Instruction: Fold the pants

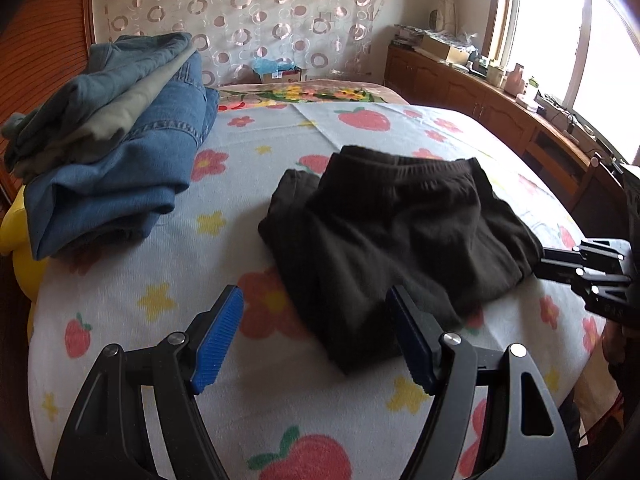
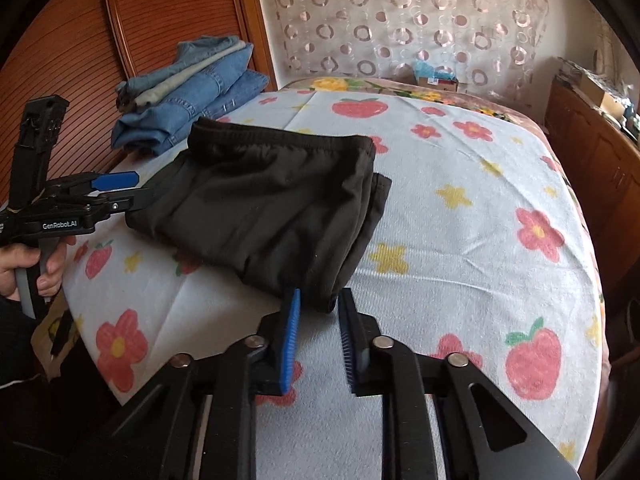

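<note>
The black pants (image 1: 392,224) lie folded into a compact bundle on the flower-print bed cover (image 1: 256,208), waistband at the far side. They also show in the right wrist view (image 2: 272,200). My left gripper (image 1: 316,300) is open, its blue pads either side of the bundle's near corner, just short of it. My right gripper (image 2: 318,300) is open with a narrow gap, its tips at the bundle's near corner; no cloth is pinched. Each gripper shows in the other's view, the right one (image 1: 560,264) and the left one (image 2: 120,192).
A stack of folded jeans and a grey-green garment (image 1: 116,152) sits at the far left of the bed. A wooden panel (image 2: 60,40) rises behind it. A wooden cabinet (image 1: 500,108) with clutter runs under the window on the right.
</note>
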Demonstrator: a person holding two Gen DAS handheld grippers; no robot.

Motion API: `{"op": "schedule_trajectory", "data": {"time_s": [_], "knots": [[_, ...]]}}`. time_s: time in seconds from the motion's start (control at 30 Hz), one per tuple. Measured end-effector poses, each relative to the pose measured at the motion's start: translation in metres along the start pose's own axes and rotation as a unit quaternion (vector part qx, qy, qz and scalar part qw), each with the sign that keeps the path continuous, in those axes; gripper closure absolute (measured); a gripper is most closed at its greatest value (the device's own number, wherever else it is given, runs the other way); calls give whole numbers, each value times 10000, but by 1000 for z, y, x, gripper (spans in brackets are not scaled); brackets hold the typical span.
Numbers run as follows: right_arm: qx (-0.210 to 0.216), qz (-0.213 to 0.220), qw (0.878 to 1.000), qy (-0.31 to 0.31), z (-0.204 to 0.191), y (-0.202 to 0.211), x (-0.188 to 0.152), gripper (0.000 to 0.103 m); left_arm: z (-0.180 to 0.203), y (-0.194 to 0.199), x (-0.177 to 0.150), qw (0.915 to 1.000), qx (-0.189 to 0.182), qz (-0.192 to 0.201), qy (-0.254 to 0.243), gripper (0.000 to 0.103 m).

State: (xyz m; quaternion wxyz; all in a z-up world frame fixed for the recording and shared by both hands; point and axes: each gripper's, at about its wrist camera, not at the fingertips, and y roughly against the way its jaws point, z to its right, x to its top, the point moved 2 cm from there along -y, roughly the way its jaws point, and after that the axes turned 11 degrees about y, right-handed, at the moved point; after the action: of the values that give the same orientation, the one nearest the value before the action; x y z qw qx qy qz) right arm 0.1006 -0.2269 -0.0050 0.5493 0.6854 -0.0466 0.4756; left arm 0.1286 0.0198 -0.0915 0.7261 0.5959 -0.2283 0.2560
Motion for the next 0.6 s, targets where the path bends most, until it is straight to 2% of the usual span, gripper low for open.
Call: {"op": "schedule_trajectory", "data": {"time_s": [0.2, 0.23, 0.37, 0.47, 0.6], "knots": [[-143, 82, 9998, 73, 3, 5, 3, 98, -2, -7, -2, 10000, 33, -76, 22, 28], [-286, 154, 9995, 38, 6, 10, 3, 98, -2, -7, -3, 10000, 46, -83, 3, 28], [-407, 206, 9990, -15, 14, 20, -1, 99, -1, -9, -6, 10000, -26, -77, 12, 28], [-301, 76, 9995, -57, 12, 15, -5, 99, -2, -10, -7, 10000, -50, -53, 33, 28], [-224, 112, 9996, -138, 9, 16, -2, 98, -3, -10, -8, 10000, -73, -27, 55, 28]]}}
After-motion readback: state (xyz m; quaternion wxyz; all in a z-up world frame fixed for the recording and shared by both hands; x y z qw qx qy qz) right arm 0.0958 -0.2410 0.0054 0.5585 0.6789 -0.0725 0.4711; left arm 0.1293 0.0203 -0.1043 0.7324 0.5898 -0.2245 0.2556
